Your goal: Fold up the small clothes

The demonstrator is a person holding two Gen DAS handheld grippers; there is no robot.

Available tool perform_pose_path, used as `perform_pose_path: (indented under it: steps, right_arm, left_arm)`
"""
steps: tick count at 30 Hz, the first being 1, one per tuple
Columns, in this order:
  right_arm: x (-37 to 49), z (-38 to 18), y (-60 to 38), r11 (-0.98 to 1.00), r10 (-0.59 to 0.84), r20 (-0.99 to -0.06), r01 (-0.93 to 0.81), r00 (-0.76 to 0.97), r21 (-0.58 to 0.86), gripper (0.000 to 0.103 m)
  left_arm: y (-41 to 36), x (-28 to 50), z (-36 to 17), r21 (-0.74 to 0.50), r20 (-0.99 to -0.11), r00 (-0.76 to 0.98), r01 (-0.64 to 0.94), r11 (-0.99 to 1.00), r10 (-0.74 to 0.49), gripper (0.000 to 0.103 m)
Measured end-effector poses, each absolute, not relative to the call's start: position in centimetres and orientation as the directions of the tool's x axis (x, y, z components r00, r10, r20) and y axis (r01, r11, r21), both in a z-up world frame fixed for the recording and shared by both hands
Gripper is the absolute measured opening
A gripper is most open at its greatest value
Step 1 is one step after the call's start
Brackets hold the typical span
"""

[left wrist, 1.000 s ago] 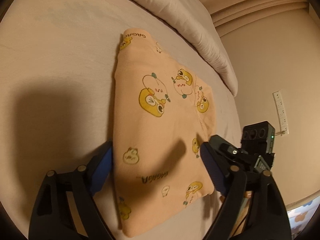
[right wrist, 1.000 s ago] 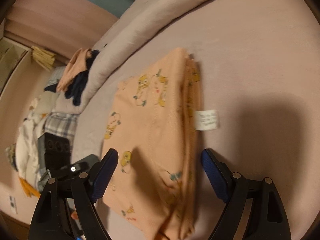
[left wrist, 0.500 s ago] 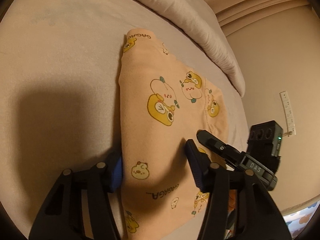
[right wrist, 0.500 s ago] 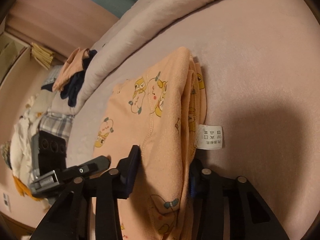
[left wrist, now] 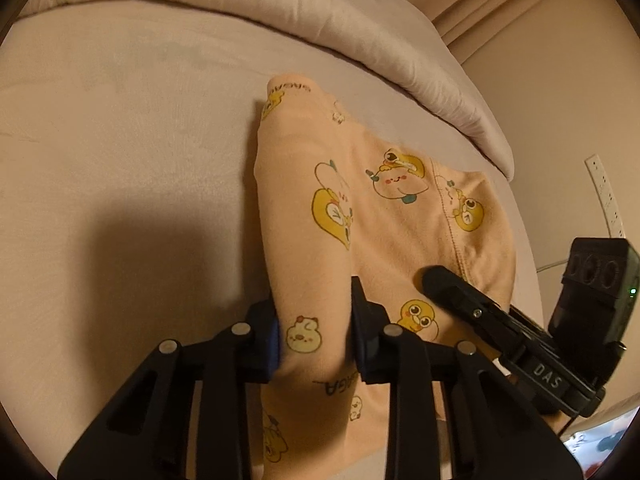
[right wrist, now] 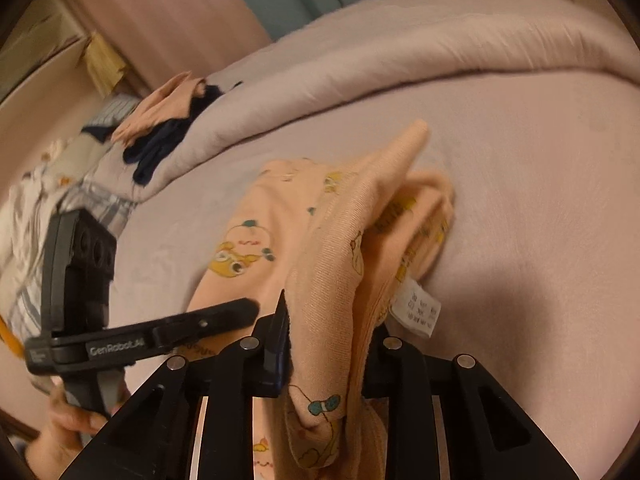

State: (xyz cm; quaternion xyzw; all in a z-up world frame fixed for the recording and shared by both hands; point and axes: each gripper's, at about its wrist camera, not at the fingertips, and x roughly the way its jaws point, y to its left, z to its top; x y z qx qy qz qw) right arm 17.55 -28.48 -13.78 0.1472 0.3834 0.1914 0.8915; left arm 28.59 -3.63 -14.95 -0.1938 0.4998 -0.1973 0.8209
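- Closed since a second ago: both pairs of tongs, then spread wide either side of the folded peach cotton garment printed with yellow cartoon ducks, now pinched onto its near edge; cloth lifted into a ridge where it lay flat before.
- Left tongs: narrow, gripping a fold of the garment low in the left wrist frame, blue pads pressed against the cloth on both sides.
- Right tongs: narrow too, clamped on several stacked layers of the garment at lower centre of the right wrist frame, white care label dangling just right of the grip.
- Garment otherwise resting on the pale pink bed sheet, far end touching the sheet, near end raised.
- Likely trouble: only the top layers caught, so lower layers could slide out and the stack fall open when lifted.
- Also possible: uneven pull between the two grips, skewing the fold or dragging the far end into a crease.
- Possibly a pinch of sheet taken along with the cloth; cannot tell from these views.
- Surface: soft bed, no firm backing, so pressing a crease would be weak.
- Room: rolled pale duvet across the top of the left wrist frame, white power strip on the beige wall at right, heap of mixed unfolded clothes at upper left of the right wrist frame, dim warm light.
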Motion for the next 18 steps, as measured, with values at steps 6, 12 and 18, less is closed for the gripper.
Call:
perform_pose_path:
  steps: [6, 12, 18]
  right_arm:
    - [15.9, -12.9, -28.0, 0.882, 0.46, -0.613, -0.253, 0.642, 0.397, 0.027]
    - [13.4, -11.8, -27.2, 0.873, 0.48, -0.591, -0.284, 0.649, 0.397, 0.027]
    - [9.8, -10.8, -26.1, 0.861, 0.502, -0.564, -0.323, 0.655, 0.392, 0.027]
  left_arm:
    - [-3.4, 26.2, -13.6, -0.504, -0.733, 0.452, 0.142, 0.852, -0.509, 0.028]
    - [-3.6, 22.8, -12.0, -0.462, -0.734, 0.478, 0.17, 0.871, -0.482, 0.028]
    - [-2.9, 19.4, -10.9, -0.48, -0.715, 0.492, 0.173, 0.86, -0.498, 0.028]
